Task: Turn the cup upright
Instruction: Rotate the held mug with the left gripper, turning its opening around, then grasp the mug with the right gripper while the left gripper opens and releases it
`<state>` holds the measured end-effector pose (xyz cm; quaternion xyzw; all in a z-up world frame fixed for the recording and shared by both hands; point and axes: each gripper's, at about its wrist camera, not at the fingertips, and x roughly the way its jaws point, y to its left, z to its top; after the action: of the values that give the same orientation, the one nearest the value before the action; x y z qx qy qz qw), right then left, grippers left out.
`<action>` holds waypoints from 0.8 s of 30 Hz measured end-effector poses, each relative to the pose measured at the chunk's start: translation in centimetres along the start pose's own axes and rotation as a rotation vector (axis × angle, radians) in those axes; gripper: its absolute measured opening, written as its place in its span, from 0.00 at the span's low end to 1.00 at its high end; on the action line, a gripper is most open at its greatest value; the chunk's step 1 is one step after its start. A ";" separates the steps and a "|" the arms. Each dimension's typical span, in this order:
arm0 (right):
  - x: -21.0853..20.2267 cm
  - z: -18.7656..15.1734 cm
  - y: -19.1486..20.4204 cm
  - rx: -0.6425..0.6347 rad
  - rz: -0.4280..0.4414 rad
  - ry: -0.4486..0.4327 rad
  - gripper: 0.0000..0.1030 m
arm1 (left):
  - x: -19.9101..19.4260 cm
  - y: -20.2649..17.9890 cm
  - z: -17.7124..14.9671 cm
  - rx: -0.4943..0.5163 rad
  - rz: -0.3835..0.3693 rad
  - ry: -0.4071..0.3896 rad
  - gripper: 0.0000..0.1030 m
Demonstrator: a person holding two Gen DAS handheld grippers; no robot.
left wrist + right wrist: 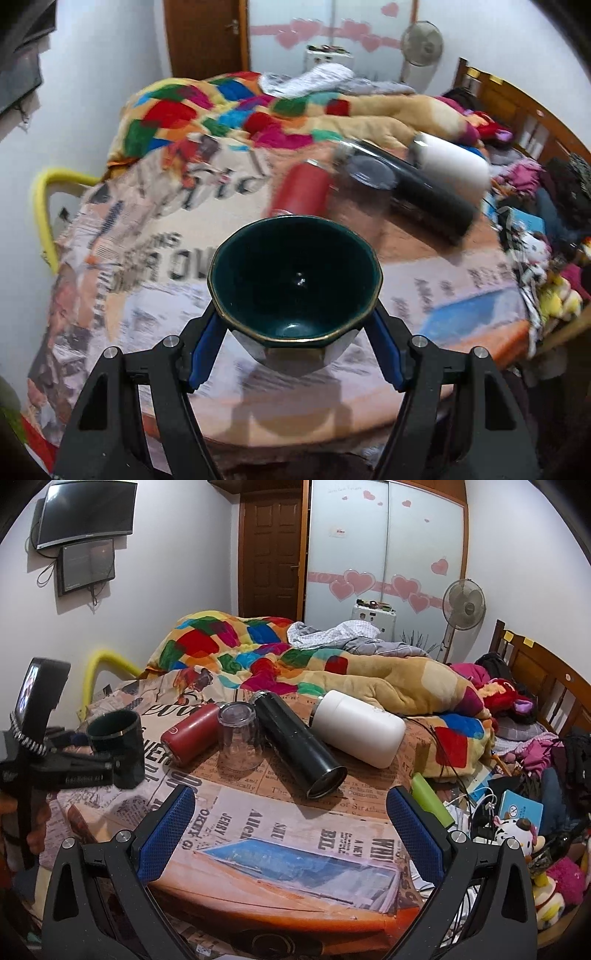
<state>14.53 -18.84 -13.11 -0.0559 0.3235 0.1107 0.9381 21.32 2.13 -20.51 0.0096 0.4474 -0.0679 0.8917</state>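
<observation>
While gripped, cup (295, 288) faces mouth-up.

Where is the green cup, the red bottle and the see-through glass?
green cup (295, 280): left wrist view, on its dark inside.
red bottle (192, 738): right wrist view, on its side wall as it lies down.
clear glass (240, 742): right wrist view, on its side wall, standing mouth down.

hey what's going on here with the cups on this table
The left gripper is clamped on a dark green cup, held above the newspaper-print table with its mouth up. The right gripper is open and holds nothing. A red bottle, black flask and white bottle lie on their sides; a clear glass stands upside down.
</observation>
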 end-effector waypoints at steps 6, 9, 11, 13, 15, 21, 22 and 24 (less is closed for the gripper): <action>-0.1 -0.4 -0.9 0.014 -0.008 0.010 1.00 | 1.4 -4.6 -1.8 0.068 -0.088 0.079 0.69; -0.1 -0.7 -1.3 0.016 -0.012 0.015 1.00 | 2.5 -6.0 -1.9 0.076 -0.128 0.118 0.69; 0.1 -0.9 -1.5 0.019 -0.013 0.020 1.00 | 3.2 -7.2 -1.8 0.092 -0.130 0.128 0.69; 0.3 -1.0 -1.7 0.021 -0.014 0.025 1.00 | 3.6 -8.1 -1.3 0.109 -0.129 0.109 0.69; 0.4 -1.1 -1.9 0.024 -0.015 0.032 1.00 | 4.2 -8.5 -0.8 0.098 -0.149 0.102 0.69; 1.8 -1.4 -2.7 0.045 -0.015 0.060 1.00 | 6.6 -8.5 0.6 0.061 -0.156 0.100 0.69; 2.1 -1.5 -2.8 0.049 -0.014 0.066 1.00 | 6.9 -8.5 0.6 0.059 -0.157 0.102 0.69; 2.7 -1.6 -2.9 0.056 -0.010 0.080 1.00 | 7.6 -8.4 0.6 0.058 -0.156 0.110 0.69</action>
<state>16.36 -21.48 -15.90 -0.0354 0.3633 0.0946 0.9262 25.18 -7.13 -25.85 0.0042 0.4928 -0.1496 0.8572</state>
